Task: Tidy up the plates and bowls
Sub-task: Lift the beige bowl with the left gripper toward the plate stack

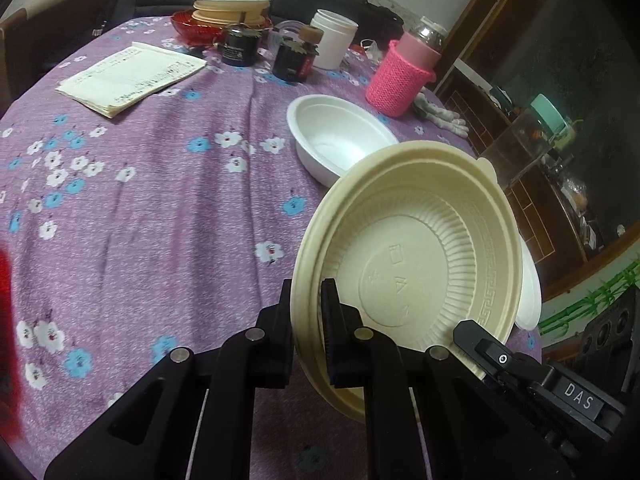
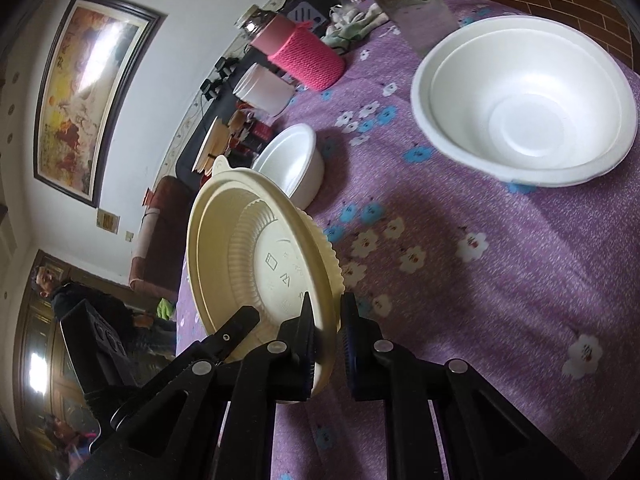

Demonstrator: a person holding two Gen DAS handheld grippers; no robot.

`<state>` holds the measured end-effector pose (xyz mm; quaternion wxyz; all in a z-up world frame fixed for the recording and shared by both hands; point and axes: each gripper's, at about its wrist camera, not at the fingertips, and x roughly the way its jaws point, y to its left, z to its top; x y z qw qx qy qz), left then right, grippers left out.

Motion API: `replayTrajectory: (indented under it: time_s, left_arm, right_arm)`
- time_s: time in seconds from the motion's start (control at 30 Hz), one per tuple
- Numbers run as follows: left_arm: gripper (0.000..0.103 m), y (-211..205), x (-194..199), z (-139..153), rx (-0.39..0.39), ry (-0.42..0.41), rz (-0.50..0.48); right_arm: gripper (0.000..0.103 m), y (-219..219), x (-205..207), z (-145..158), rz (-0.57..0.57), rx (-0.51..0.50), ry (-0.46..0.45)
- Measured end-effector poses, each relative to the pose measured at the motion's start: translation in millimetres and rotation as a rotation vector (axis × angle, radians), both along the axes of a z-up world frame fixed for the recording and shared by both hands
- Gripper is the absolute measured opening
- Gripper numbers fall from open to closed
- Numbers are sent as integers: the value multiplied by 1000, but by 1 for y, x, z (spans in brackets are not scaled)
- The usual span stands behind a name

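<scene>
Cream bowl (image 1: 416,256) tilted above purple floral tablecloth (image 1: 160,208), rim pinched by left gripper (image 1: 310,320); right gripper (image 2: 325,334) clamped on opposite rim, its tip visible in left view. White foam bowl (image 1: 340,136) just behind on cloth; second white bowl (image 2: 524,100) near right gripper. Farther: pink knit-sleeved bottle (image 1: 400,80), white jar (image 1: 332,38), two dark jars (image 1: 240,44), paper stack (image 1: 132,76). Far edge: cream bowl stack (image 1: 230,8) on red dish (image 1: 188,26).

White bowl (image 1: 530,292) mostly hidden behind cream bowl (image 1: 420,240).
</scene>
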<state>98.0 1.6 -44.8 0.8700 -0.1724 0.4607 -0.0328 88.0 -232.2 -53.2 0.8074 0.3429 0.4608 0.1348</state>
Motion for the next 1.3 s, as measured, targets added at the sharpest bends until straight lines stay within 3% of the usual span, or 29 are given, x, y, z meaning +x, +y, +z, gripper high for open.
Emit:
replayTrajectory:
  time_s: [0.27, 0.83, 1.3]
  left_arm:
    - [10, 10, -21, 5, 41, -22, 32]
    - [11, 14, -40, 2, 49, -20, 40]
    - [11, 44, -66, 11, 66, -29, 118]
  right_arm:
    - [11, 17, -9, 2, 43, -16, -16]
    - [10, 26, -29, 4, 64, -67, -28]
    - [9, 60, -35, 10, 150, -74, -53]
